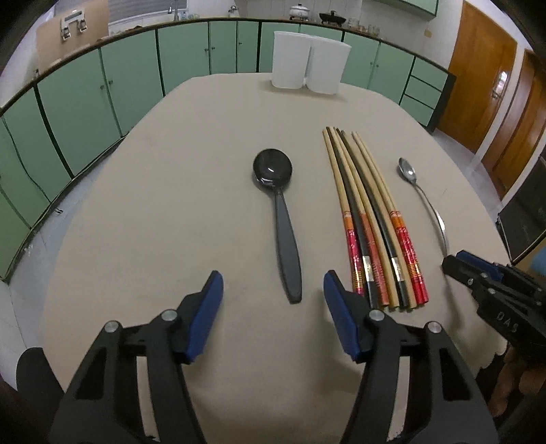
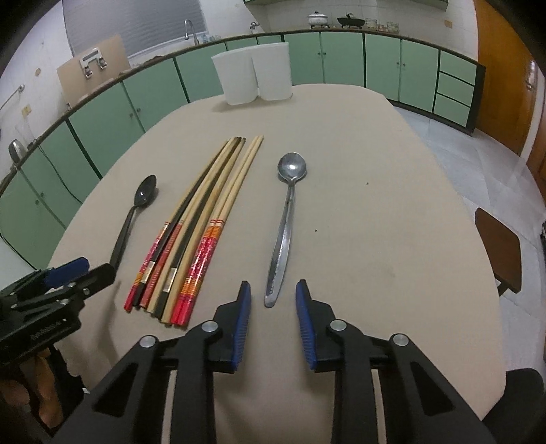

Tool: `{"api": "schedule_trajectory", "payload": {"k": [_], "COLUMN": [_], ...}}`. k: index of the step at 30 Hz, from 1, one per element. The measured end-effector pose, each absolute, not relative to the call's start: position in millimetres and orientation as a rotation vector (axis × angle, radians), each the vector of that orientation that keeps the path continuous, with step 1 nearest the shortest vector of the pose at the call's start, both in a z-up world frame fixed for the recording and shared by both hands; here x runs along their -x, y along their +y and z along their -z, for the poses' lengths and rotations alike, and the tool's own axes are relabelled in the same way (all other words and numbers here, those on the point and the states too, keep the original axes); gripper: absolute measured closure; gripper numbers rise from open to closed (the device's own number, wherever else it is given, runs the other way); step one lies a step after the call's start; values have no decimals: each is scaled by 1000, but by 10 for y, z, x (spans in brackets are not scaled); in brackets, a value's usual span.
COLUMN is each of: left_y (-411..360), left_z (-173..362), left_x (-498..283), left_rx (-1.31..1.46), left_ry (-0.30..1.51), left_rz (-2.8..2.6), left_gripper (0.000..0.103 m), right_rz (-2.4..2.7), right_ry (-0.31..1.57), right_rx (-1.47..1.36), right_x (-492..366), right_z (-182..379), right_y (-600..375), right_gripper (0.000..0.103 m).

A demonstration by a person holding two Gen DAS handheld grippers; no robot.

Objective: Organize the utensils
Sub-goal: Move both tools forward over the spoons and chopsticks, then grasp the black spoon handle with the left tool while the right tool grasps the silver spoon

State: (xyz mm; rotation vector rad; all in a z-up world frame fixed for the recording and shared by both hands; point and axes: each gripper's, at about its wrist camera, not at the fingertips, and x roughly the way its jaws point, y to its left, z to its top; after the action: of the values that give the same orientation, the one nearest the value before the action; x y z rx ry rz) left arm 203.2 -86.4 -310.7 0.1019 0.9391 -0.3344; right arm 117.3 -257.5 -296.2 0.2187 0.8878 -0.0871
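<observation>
A beige cloth (image 1: pixel 163 191) covered the oval table. Behind it ran a curved row of green cabinets (image 1: pixel 129 71) under a dark counter edge, with three drawers (image 2: pixel 455 90) at the row's right end. On the counter stood a white pot (image 2: pixel 318 17) and, just beside it, a black pan (image 2: pixel 350 21), with glass jars (image 2: pixel 382 24) further right. A faucet (image 2: pixel 190 29) rose at the left, below a window blind (image 2: pixel 136 24). A cardboard sheet (image 2: pixel 94 66) leaned on the counter with metal clips (image 2: pixel 92 61) on it. Wooden doors (image 1: pixel 477 71) stood at the right over a tiled floor (image 2: pixel 454 143). A brown chair seat (image 2: pixel 500 247) sat beside the table's right edge.
</observation>
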Motion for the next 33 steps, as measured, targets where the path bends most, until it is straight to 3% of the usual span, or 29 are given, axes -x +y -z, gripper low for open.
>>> {"api": "schedule_trajectory", "payload": {"k": [7,10,11,12,33], "left_y": [-934,-942,-953,-961,-977], "left_z": [3163,3140,3135,3127,1977], "left_x": [-2038,-1995,-1992,-1986,-2306], "left_rx": [-146,-156,-159,-159,-160], "left_ry": [908,893,891,893,821], "left_rz": [317,325,327,332,436], "left_gripper": [45,67,85,91,92], "right_rz": [87,85,85,87,24], "right_ry": [872,869,872,873,858], "right_rx": [-177,-181,-185,-184,-77], "right_x": [-1211,-1228,-1236,-1246,-1720], "right_z": [2971,2969,2964,2958,1831], "right_y": [-2538,-2549,-2557,-2560,-2765], "right_gripper": [85,92,93,94,94]}}
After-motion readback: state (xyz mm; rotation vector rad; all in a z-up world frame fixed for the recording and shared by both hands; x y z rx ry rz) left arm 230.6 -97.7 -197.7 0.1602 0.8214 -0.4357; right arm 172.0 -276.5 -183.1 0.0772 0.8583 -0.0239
